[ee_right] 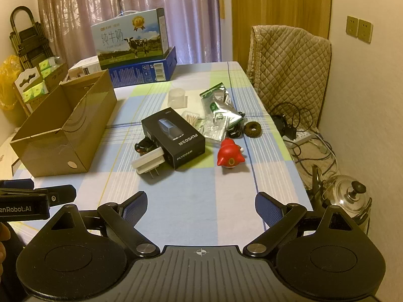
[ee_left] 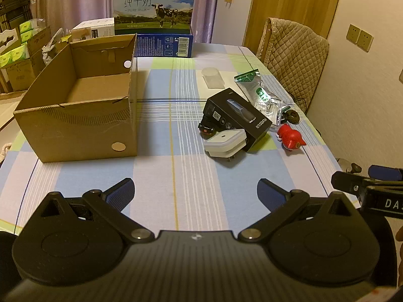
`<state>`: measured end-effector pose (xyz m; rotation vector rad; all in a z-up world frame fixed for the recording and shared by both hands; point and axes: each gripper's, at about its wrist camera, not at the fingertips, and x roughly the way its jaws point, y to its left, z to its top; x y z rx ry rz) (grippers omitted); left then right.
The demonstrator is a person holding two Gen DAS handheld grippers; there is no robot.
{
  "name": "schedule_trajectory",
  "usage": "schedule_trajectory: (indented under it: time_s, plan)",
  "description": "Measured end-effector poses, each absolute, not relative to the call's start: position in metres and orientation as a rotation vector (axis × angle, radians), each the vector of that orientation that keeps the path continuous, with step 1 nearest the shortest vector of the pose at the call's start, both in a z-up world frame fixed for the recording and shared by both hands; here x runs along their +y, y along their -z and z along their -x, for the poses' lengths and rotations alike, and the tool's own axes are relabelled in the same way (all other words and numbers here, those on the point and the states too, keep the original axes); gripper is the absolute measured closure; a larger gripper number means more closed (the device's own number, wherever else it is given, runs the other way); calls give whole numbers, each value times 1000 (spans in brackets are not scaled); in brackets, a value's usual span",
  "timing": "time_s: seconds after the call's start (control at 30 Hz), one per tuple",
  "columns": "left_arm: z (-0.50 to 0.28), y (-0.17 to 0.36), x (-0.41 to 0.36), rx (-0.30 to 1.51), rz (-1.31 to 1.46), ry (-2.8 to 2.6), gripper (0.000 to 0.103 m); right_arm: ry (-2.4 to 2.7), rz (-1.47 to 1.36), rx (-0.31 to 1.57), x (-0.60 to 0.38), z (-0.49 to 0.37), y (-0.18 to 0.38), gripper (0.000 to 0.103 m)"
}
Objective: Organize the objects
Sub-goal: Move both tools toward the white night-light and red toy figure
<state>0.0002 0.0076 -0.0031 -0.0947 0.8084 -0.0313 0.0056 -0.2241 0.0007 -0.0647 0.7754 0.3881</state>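
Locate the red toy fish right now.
In both wrist views the red toy fish lies on the checked tablecloth, right of the black box, near the brown ring.

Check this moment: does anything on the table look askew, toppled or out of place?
Yes. The red toy lies on its side. The black box sits crooked, resting partly on a white plug adapter that lies with its prongs sticking out sideways. Foil packets are strewn beside them. The cardboard box stands upright and empty.
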Motion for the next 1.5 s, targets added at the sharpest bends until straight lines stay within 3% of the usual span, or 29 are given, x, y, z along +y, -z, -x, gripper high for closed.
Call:
schedule_trajectory:
  time_s: [1.5]
  plan:
    - [-12, 4, 11, 831, 128, 46, 1, -397, 56, 795, -227, -13, 5, 12]
